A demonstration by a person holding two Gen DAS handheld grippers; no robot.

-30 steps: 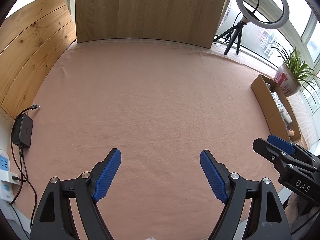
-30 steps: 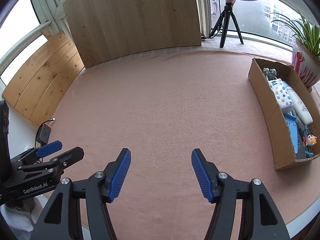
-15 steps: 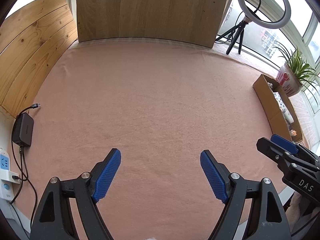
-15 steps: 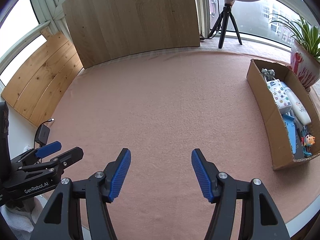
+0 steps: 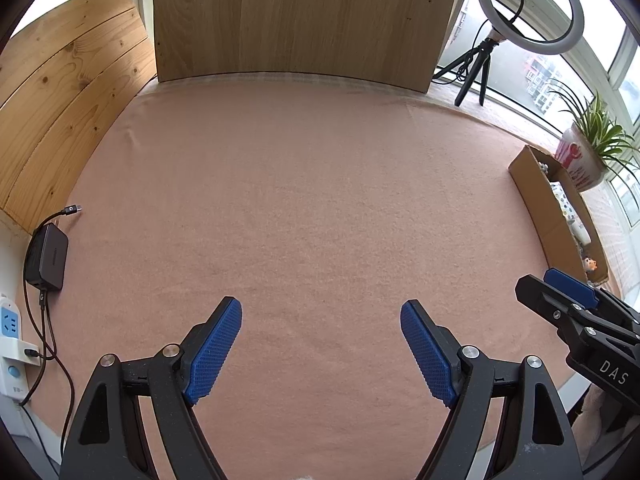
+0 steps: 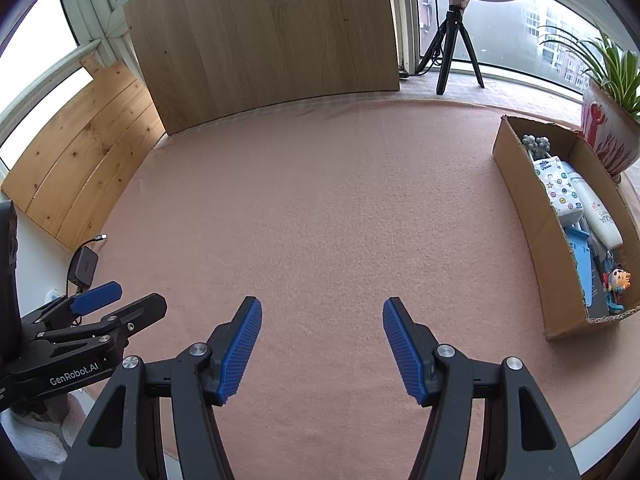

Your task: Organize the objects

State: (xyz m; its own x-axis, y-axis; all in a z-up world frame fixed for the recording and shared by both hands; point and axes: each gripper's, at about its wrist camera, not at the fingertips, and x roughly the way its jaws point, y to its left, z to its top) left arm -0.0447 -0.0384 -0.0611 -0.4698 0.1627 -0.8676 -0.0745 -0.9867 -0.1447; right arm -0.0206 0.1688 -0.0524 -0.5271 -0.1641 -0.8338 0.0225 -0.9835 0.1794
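The right gripper (image 5: 576,320) has "DAS" in white on its black side; the left gripper (image 6: 120,308) says "GenRobot.AI" in white; in the box (image 6: 532,236) at the table's right edge, words on a white bottle (image 6: 596,212) are too small to read.

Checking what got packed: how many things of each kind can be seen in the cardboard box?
In the brown cardboard box, right wrist view:
Grey knobbed massage tool: 1
White sticker-printed tissue pack: 1
White lotion tube: 1
Light blue flat plastic piece: 1
Small cartoon figurine: 1
Total: 5
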